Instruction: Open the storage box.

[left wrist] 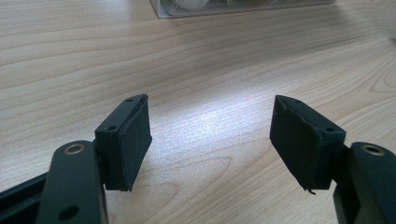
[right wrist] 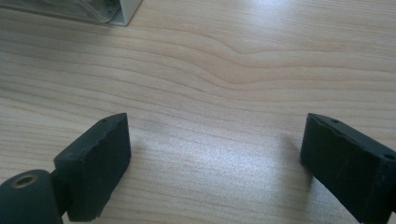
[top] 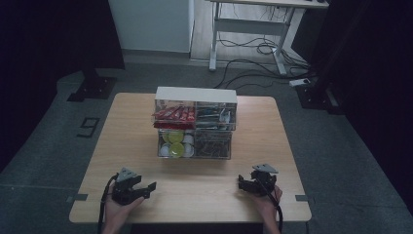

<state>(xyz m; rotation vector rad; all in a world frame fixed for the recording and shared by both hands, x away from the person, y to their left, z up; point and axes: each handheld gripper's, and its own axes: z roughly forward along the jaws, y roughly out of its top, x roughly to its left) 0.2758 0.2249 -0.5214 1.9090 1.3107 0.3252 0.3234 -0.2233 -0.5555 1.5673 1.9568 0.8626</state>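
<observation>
A clear plastic drawer organizer stands in the middle of the wooden table. Its drawers hold red packets, dark sachets, round yellow-green and white capsules, and dark small items. My left gripper rests at the near left of the table, jaws open over bare wood, with a corner of the organizer at the top of the left gripper view. My right gripper rests at the near right, jaws wide open with nothing between them. A corner of the organizer shows in the right gripper view.
The table's front edge runs just behind both hands. A white cabinet and a desk frame with cables stand on the floor beyond the table. Dark stands flank the table at left and right.
</observation>
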